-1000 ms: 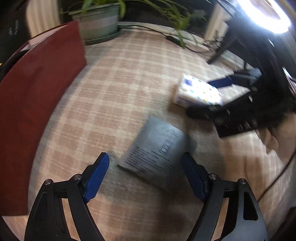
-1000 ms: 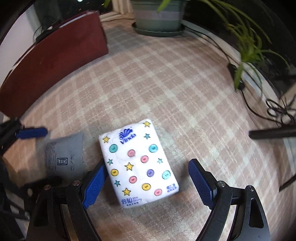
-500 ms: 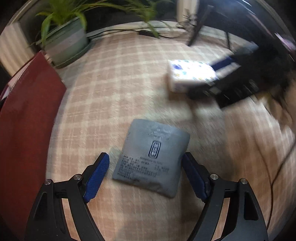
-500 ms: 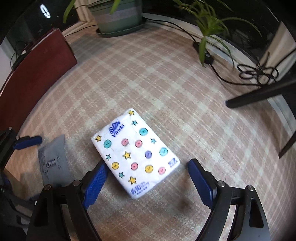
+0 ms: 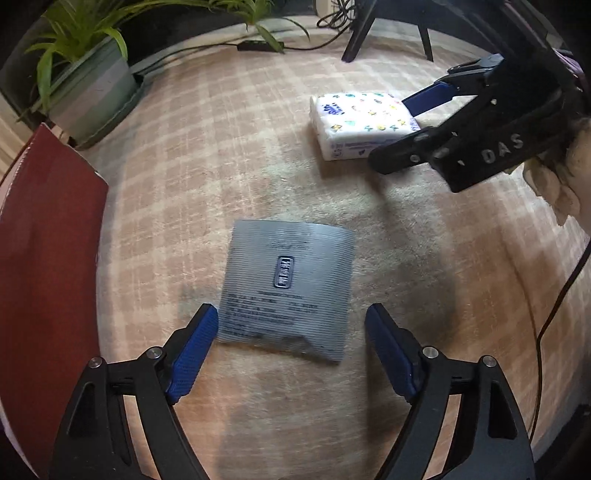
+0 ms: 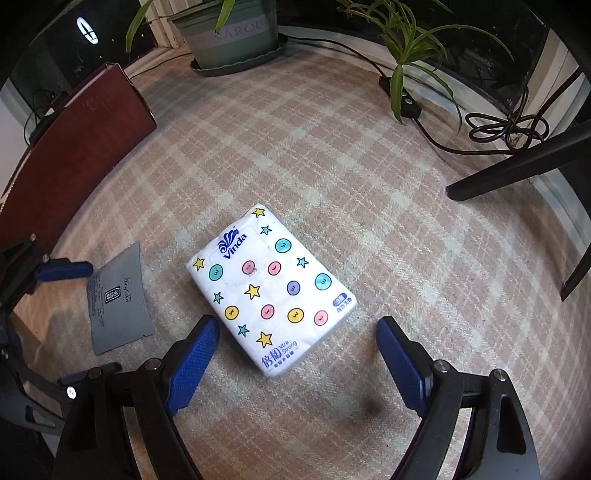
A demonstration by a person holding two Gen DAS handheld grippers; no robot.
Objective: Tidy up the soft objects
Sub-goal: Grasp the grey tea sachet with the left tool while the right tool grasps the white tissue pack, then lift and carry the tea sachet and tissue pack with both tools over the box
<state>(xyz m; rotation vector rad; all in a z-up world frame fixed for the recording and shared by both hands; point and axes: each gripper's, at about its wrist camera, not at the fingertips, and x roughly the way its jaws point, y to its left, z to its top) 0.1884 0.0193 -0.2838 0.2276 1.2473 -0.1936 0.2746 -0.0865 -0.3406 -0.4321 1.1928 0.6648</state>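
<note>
Surface: a checked beige and pink carpet (image 6: 332, 155) covers the floor, with a potted plant (image 6: 232, 33) and loose cables (image 6: 506, 125) at its far edge.
Tissue pack: the white tissue pack (image 6: 271, 291) with coloured dots and stars lies flat on the carpet, turned at an angle, its near end between the right fingers.
Grey pouch: the flat grey pouch (image 5: 286, 291) lies on the carpet apart from the tissue pack, on its left in the right wrist view.
Right gripper: the right gripper (image 6: 297, 356) points steeply down over the pack; its blue pads stand wide, one on each side, and touch nothing.
Left gripper: the left gripper (image 5: 291, 354) hangs over the pouch the same way, fingers wide and empty; the left pad is very near the pouch edge, and I cannot tell if it touches.
Reason for the pose: I judge each hand lines its opening up with one soft thing, so both can be closed on together.
Red panel: a dark red board (image 5: 48, 258) stands at the left; it is perhaps the wall of a box for the things.
Hand: a person's hand (image 5: 561, 173) holds the right tool.
</note>
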